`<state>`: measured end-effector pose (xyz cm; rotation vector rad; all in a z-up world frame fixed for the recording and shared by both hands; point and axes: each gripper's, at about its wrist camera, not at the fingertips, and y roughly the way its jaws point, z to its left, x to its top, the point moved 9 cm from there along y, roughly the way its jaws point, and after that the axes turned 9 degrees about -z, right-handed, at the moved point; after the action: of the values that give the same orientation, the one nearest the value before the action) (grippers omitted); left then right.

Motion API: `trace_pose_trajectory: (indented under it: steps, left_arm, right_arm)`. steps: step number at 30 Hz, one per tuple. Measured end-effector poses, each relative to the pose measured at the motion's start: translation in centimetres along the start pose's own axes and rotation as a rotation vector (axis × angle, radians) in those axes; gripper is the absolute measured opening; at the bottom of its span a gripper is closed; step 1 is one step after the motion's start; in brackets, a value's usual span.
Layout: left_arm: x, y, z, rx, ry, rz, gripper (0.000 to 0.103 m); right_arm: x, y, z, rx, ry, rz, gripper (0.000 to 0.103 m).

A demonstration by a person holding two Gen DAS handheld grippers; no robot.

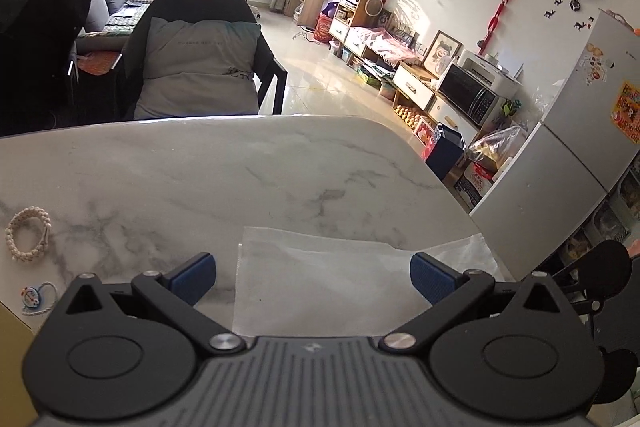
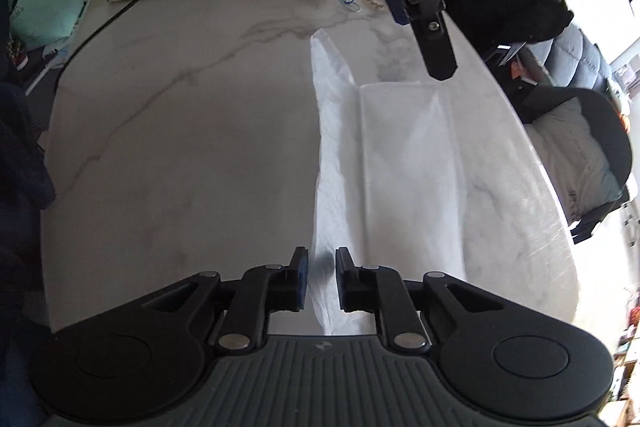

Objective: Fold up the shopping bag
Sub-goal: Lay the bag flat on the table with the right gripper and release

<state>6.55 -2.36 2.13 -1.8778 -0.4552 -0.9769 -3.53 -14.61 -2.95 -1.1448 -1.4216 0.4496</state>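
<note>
On a marble table (image 2: 180,147), a translucent white shopping bag (image 2: 400,163) lies flat, partly folded lengthwise. Left gripper (image 1: 312,277) hovers over one end, jaws spread wide. Right gripper (image 2: 321,277), jaws slightly parted, straddles a raised fold, apparently not pinching it.
</note>
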Motion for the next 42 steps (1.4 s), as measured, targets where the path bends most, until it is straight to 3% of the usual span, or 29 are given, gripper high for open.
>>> trace_pose_trajectory:
  steps: [2,7,11,15,17,18,19,21,23,24,25,27,29,31,36,42]
  left_arm:
    - [-1.0,0.5,-0.5,-0.001,0.037,0.032,0.103]
    - [-3.4,0.9,-1.7,-0.034,0.06,0.087,0.103]
    - [-5.0,1.8,-1.7,-0.044,0.059,0.127,0.103]
    - [-6.5,2.6,-1.8,-0.036,0.054,0.176,0.103]
    - [-7.2,2.5,-1.8,-0.038,0.054,0.19,0.103]
    - [-7.6,2.6,-1.8,-0.036,0.057,0.198,0.103]
    - [-7.8,2.6,-1.8,-0.034,0.067,0.199,0.103]
    - [-8.4,2.6,-1.8,-0.03,0.088,0.201,0.103]
    - [-8.5,2.5,-1.9,-0.028,0.105,0.193,0.103]
    - [-8.6,2.5,-1.9,-0.025,0.11,0.195,0.103]
    - [-8.6,2.6,-2.0,-0.023,0.115,0.196,0.103]
    - [-8.7,2.6,-2.1,-0.015,0.129,0.201,0.103]
    - [-8.7,2.6,-2.2,-0.01,0.141,0.203,0.103]
    - [-8.9,2.5,-2.2,-0.007,0.154,0.203,0.103]
    - [-9.0,2.5,-2.3,-0.004,0.156,0.2,0.103]
    - [-9.4,2.2,-2.2,-0.004,0.173,0.202,0.103]
  right_arm:
    - [-0.1,-0.4,-0.2,0.022,0.088,-0.007,0.034]
    - [0.3,-2.5,-5.0,-0.048,0.341,-0.098,0.039]
    - [0.4,-1.1,-8.8,-0.09,0.349,-0.073,0.039]
    - [1.2,3.0,-12.1,-0.037,0.396,-0.038,0.041]
    - [1.3,4.3,-12.6,-0.016,0.399,-0.025,0.056]
    - [1.6,4.8,-12.8,-0.004,0.395,-0.024,0.072]
    - [2.2,5.2,-12.9,0.01,0.388,-0.027,0.081]
    - [3.2,6.1,-13.1,0.039,0.374,-0.034,0.081]
    - [4.1,6.9,-13.2,0.07,0.357,-0.034,0.079]
    - [4.3,7.2,-13.0,0.083,0.343,-0.024,0.067]
    - [4.3,7.6,-12.9,0.089,0.332,-0.008,0.038]
    - [4.3,8.0,-12.8,0.098,0.323,0.013,0.005]
    - [4.5,7.6,-12.6,0.113,0.332,-0.001,0.004]
    - [4.9,6.8,-13.2,0.07,0.315,-0.018,0.004]
    - [5.3,5.3,-17.0,-0.112,0.28,-0.039,0.004]
    - [5.4,6.4,-22.6,-0.39,0.144,0.022,0.005]
